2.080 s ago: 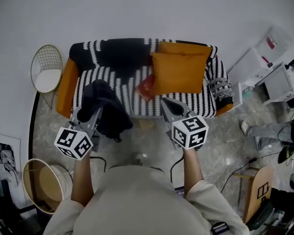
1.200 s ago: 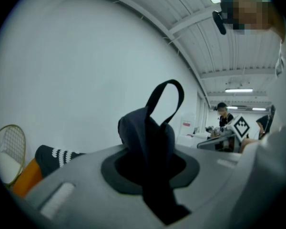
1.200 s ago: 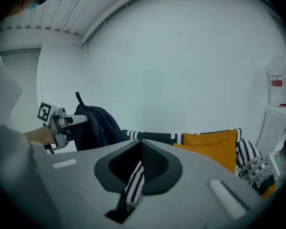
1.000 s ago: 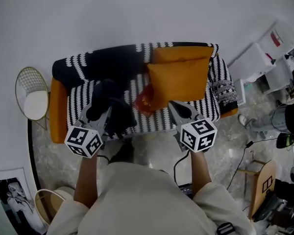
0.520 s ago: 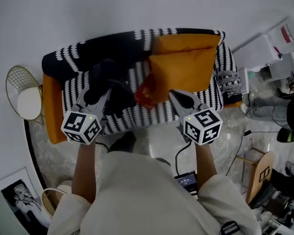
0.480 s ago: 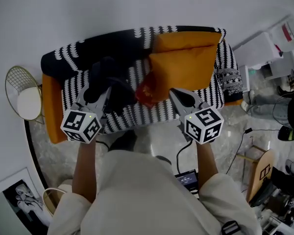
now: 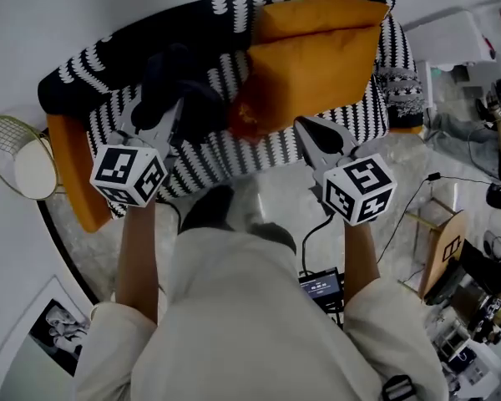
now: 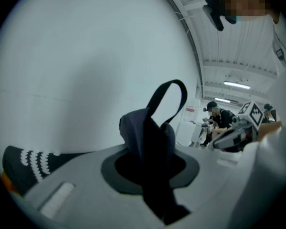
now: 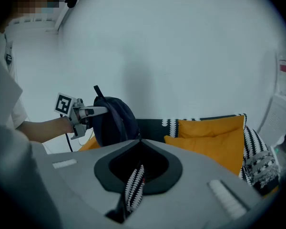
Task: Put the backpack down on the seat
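Striped sofa seat (image 7: 259, 153) lies below. The left claw (image 7: 157, 114) is clenched on the soft, saggy backpack (image 7: 171, 82) near its top loop (image 8: 169, 92), the best hold. The right claw (image 7: 307, 129) is closed and empty.

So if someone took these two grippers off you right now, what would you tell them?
Left gripper: shut on the top of the dark backpack, held over the striped sofa seat.
Right gripper: shut and empty, near the seat's front edge, by the orange cushions.
Done: the backpack has been brought to the sofa.
Unclear: whether its bottom touches the seat; that part is hidden.
Left: lower it onto the free seat area beside the cushions, open the left jaws, then draw back.
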A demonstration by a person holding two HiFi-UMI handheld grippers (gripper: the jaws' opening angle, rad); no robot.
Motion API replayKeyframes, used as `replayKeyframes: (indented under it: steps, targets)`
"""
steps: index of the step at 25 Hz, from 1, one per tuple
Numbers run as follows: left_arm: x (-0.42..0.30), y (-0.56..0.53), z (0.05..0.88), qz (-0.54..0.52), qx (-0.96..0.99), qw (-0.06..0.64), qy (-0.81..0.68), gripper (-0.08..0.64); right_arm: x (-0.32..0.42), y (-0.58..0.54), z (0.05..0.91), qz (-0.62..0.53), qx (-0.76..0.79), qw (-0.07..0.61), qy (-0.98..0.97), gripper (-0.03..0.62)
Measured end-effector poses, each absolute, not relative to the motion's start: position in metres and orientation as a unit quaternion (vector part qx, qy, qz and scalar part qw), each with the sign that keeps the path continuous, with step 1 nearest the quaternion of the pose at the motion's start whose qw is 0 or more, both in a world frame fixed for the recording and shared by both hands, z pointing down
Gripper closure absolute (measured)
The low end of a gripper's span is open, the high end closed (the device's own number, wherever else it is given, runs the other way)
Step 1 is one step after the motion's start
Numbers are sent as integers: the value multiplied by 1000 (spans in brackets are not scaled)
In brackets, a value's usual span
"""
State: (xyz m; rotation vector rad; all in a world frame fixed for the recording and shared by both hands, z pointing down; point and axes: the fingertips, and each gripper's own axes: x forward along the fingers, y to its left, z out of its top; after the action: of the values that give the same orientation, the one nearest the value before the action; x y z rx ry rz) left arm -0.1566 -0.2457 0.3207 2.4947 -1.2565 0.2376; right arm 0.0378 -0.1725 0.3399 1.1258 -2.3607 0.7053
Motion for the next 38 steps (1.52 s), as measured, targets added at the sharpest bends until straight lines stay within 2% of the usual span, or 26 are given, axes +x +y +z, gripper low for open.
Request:
replayKeyframes:
  steps: [5,31,38]
  targets:
    - [-144,-278,347,94,883,176,-424,477,36,-178,364,275,406,236,-839,584]
    - [-101,-374,496,130,881,244,-383,477,51,-165,434,351,468,232,-777,581]
    - [-89,-397,542,133,869,283,-385,477,66,-156,446,367,507,229,-746,584]
